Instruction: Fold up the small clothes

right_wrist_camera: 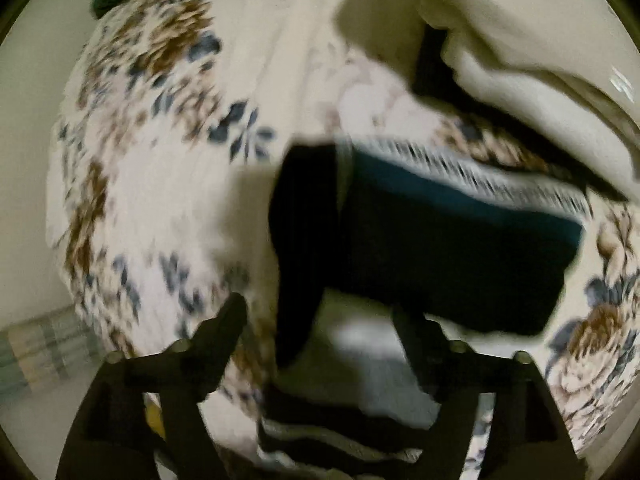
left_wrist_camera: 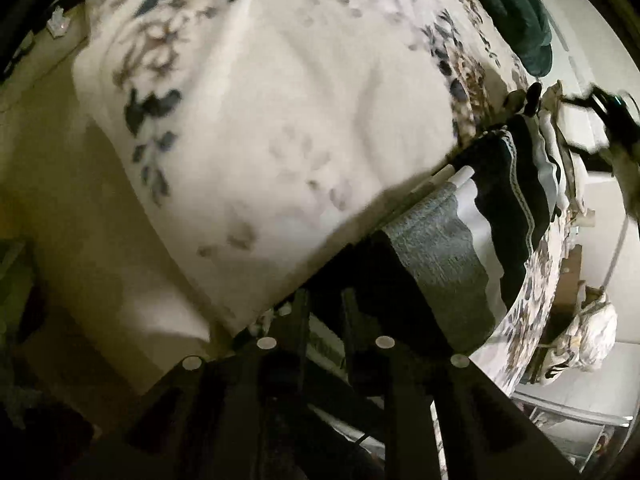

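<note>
Striped cloth [left_wrist_camera: 448,256] is lying on the floral bedspread [left_wrist_camera: 280,120], its dark end just ahead of the left gripper [left_wrist_camera: 326,300], whose fingers are standing nearly together on it, though whether they are pinching is unclear. Right gripper [right_wrist_camera: 320,320] is hovering spread wide over the dark fold [right_wrist_camera: 440,248]; closing too deep risks snagging the bedspread beneath.

White bedspread [left_wrist_camera: 280,128] with blue-brown flowers; black, grey, white striped garment [left_wrist_camera: 460,248]; dark green cloth [left_wrist_camera: 516,12]

Socks [left_wrist_camera: 460,248] lie in row on bed [left_wrist_camera: 260,120], along its edge. Folded blanket [right_wrist_camera: 540,80] behind them.
</note>
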`<state>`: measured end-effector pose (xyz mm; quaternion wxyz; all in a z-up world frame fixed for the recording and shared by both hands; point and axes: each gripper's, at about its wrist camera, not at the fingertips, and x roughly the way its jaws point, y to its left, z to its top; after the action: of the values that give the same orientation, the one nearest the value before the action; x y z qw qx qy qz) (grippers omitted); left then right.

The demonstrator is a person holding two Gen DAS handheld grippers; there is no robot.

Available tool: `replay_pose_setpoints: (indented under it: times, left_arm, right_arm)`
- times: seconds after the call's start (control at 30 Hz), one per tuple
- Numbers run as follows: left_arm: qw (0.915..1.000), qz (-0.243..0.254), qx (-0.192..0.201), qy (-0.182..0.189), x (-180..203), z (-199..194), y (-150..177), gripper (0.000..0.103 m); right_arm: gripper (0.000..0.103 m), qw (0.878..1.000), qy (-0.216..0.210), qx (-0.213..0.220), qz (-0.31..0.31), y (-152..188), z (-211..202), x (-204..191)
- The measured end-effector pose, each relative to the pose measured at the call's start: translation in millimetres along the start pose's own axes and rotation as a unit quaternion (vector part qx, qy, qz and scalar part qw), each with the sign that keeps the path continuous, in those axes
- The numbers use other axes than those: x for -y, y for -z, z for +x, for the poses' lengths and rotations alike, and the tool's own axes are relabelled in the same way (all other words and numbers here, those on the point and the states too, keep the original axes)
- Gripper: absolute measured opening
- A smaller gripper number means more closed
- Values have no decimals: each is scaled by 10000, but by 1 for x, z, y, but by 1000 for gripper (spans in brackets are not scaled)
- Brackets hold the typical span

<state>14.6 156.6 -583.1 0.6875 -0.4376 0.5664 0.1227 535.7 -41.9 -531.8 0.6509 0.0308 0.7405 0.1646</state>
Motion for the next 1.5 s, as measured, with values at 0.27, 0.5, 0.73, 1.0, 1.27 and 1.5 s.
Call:
replay_pose_setpoints:
  times: [0.27,0.5,0.73,1.0,1.27,1.5]
  left_arm:
    - [9997,119,25,-215,6,-14,5,51]
    - [9932,998,-215,-567,35,21,-3,51]
    - [9767,1866,-383,-992,45,63,-2,26]
    - [9723,2026,-655,-962,51,30,-3,14]
    - [9749,2221,-26,122,157,-31,-81,55]
    - [9482,3026,613,744,309,29,-190,55]
  right_arm:
    - [89,9989,-395,-241,47,189,4,77]
    - [89,9801,-1192,-1080,1160,366,98,136]
    - [62,9710,-1392,-990,1676,429,162,139]
    - [11,9749,-1027,-1022,1690,451,159,122]
    - [67,9710,-1540,24,1828,392,60,145]
    - [67,9586,-1417,1405,2030,235,-15,219]
